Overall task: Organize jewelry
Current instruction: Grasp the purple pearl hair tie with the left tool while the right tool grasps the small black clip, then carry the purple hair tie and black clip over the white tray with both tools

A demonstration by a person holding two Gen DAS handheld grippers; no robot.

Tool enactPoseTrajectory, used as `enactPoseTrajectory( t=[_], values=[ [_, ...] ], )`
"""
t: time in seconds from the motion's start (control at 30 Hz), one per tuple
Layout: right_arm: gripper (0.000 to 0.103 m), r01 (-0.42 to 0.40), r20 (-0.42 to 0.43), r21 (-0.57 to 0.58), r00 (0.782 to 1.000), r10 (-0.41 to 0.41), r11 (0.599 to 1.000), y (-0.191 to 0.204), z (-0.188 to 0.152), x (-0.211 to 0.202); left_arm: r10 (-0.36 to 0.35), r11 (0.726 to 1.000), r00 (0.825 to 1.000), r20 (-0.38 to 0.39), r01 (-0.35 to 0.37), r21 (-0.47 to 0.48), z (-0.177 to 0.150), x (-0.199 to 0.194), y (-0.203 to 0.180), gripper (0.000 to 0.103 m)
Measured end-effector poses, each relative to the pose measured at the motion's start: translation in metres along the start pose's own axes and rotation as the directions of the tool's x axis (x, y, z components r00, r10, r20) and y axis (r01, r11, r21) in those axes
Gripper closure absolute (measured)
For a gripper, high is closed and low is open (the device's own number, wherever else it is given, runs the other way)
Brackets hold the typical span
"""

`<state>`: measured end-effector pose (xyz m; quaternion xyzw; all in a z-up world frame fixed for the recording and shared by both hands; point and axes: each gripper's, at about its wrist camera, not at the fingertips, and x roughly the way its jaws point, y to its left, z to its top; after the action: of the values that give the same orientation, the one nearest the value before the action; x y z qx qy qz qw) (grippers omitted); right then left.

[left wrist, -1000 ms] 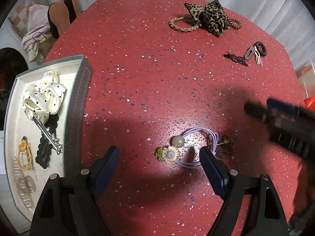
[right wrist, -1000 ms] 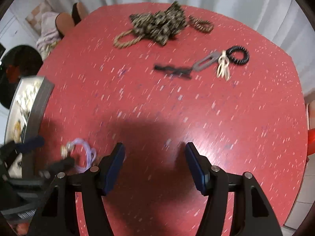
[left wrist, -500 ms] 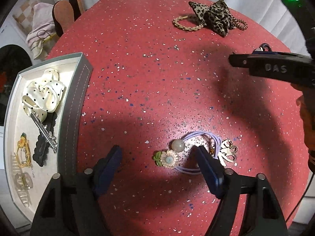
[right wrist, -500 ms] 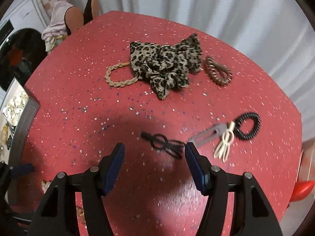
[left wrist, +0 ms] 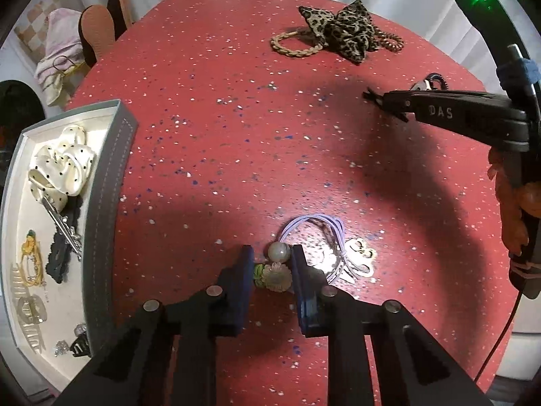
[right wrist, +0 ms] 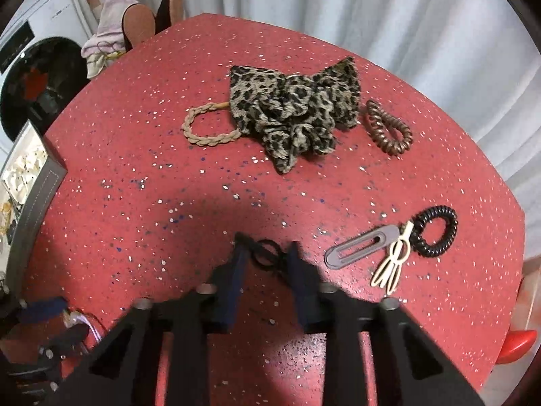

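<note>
Left gripper (left wrist: 272, 264), jaws having just been closing, is clamping one flower-and-bead hair tie (left wrist: 275, 272) near the red table's (left wrist: 209, 108) near edge; right gripper (right wrist: 265, 253) is pinching one black hair clip (right wrist: 262, 252); one grey tray (left wrist: 101, 209) is sitting at the left edge.

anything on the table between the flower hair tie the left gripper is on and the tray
Nothing visible. The left gripper has just closed on the flower hair tie, and only bare red table lies between it and the grey tray to its left.
</note>
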<state>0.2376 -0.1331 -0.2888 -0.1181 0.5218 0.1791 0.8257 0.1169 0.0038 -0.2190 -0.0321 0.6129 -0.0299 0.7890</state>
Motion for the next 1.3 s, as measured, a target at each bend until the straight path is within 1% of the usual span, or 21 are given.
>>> enactPoseTrajectory(
  t=[0.03,0.17,0.3,0.4,0.5,0.53,0.63,0.67,0.77,0.9,1.03,1.1,1.17,1.3],
  values=[
    [0.103,-0.019,-0.008,0.022,1.000,0.019,1.000,-0.003,-0.001,-0.001,-0.006,1.000,1.000,0.004,0.006,-0.001,-0.001,-0.001,-0.001,0.079],
    [0.103,-0.071,-0.005,0.093,0.997,0.072,0.993,-0.011,-0.006,-0.010,-0.032,0.999,0.999,0.025,0.033,-0.018,-0.004,-0.012,0.003,0.080],
    [0.103,-0.107,0.004,0.137,0.994,0.107,0.985,-0.015,-0.015,-0.022,-0.043,0.998,0.998,0.042,0.045,-0.036,-0.004,-0.024,0.014,0.080],
    [0.103,-0.101,0.009,0.136,0.995,0.101,0.985,-0.017,-0.021,-0.029,-0.043,0.998,0.998,0.052,0.045,-0.043,-0.003,-0.030,0.021,0.080],
    [0.103,-0.103,0.014,0.138,0.995,0.102,0.985,-0.017,-0.018,-0.027,-0.038,0.998,0.997,0.060,0.041,-0.051,-0.002,-0.034,0.022,0.080],
    [0.100,-0.093,0.019,0.140,0.996,0.091,0.986,-0.018,-0.016,-0.026,-0.037,0.998,0.997,0.063,0.041,-0.052,-0.003,-0.035,0.022,0.080],
    [0.078,-0.106,0.031,0.123,0.994,0.103,0.987,-0.017,-0.006,-0.023,-0.036,0.997,0.997,0.068,0.040,-0.059,-0.004,-0.038,0.022,0.080],
    [0.075,-0.102,0.030,0.103,0.995,0.099,0.989,-0.015,-0.003,-0.021,-0.036,0.997,0.997,0.067,0.041,-0.066,-0.004,-0.038,0.023,0.080],
    [0.075,-0.089,0.013,0.057,0.996,0.088,0.994,-0.010,0.004,-0.013,-0.037,0.996,0.997,0.064,0.042,-0.083,-0.004,-0.035,0.024,0.080],
    [0.075,-0.087,-0.009,0.026,0.996,0.087,0.996,-0.007,0.008,0.000,-0.035,0.995,0.997,0.063,0.041,-0.095,-0.005,-0.034,0.025,0.080],
    [0.075,-0.070,-0.004,-0.020,0.998,0.070,0.997,-0.001,0.008,0.003,-0.035,0.993,0.997,0.065,0.042,-0.106,-0.004,-0.034,0.026,0.080],
    [0.088,-0.073,-0.009,-0.017,0.997,0.073,0.997,-0.002,0.008,0.002,-0.036,0.993,0.997,0.066,0.043,-0.107,-0.003,-0.035,0.025,0.080],
    [0.089,-0.074,-0.010,0.000,0.997,0.074,0.997,-0.003,0.006,0.002,-0.038,0.994,0.997,0.068,0.045,-0.105,-0.002,-0.036,0.025,0.080],
    [0.089,-0.115,0.003,0.066,0.993,0.115,0.991,-0.012,0.000,-0.010,-0.047,0.994,0.996,0.077,0.055,-0.099,-0.002,-0.040,0.024,0.080]
  ],
)
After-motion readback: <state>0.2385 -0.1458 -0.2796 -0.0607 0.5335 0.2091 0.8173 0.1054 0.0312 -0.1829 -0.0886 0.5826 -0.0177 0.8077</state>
